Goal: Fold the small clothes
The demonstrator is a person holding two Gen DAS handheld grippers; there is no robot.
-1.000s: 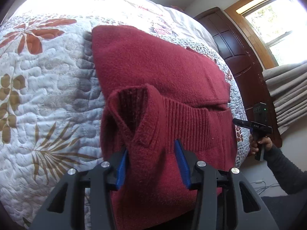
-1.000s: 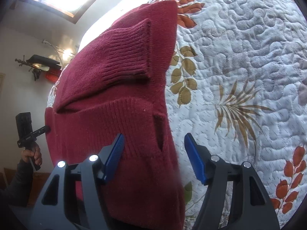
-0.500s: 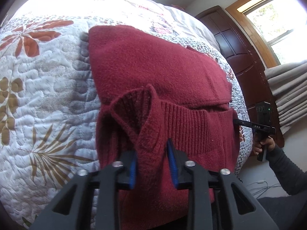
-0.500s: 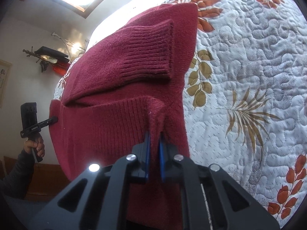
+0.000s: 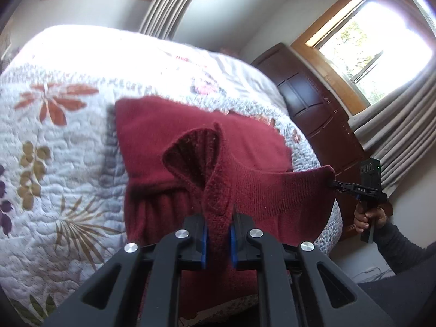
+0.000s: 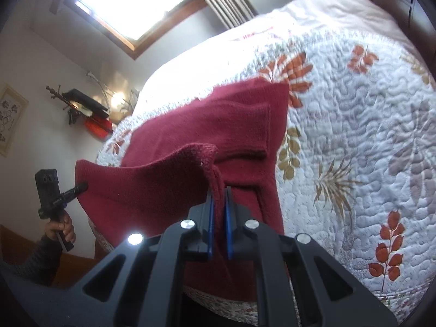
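Presently the left gripper (image 5: pixel 218 238) has its blue pads pressed onto a thick bunched fold of the red knit sweater (image 5: pixel 190 136), pinching the ribbed hem at one corner. Fabric rises between the jaws and opens just above into a dark pocket-like loop. Right gripper (image 6: pixel 218 222): blue pads close together, only a thin strip of the same hem caught between them, so it too pinches the sweater. In the left wrist view the right gripper (image 5: pixel 336 184) appears at the far end of the hem, its black tip touching the other corner, held by a hand (image 5: pixel 368 218) in a dark sleeve. In the right wrist view the left gripper (image 6: pixel 81 186) appears likewise at the opposite corner, gripped by the other hand (image 6: pixel 61 226).

Hem: stretched between the two grippers, lifted clear of the quilt (image 5: pixel 54 163), sagging slightly in the middle. Remainder of the sweater: lies flat on the quilt near the bed's near edge, one ribbed cuff folded across its body in the right wrist view; lower part hangs over that edge.

Quilt: white, stitched, with rust and tan leaf prints; covers the whole bed.

Surroundings: dark wooden door (image 5: pixel 313 103) past the bed's far right corner, window (image 5: pixel 376 54) with grey curtains (image 5: pixel 403 125) beside it; wall shelf (image 6: pixel 84 106) and framed picture (image 6: pixel 8 120) in the right wrist view.
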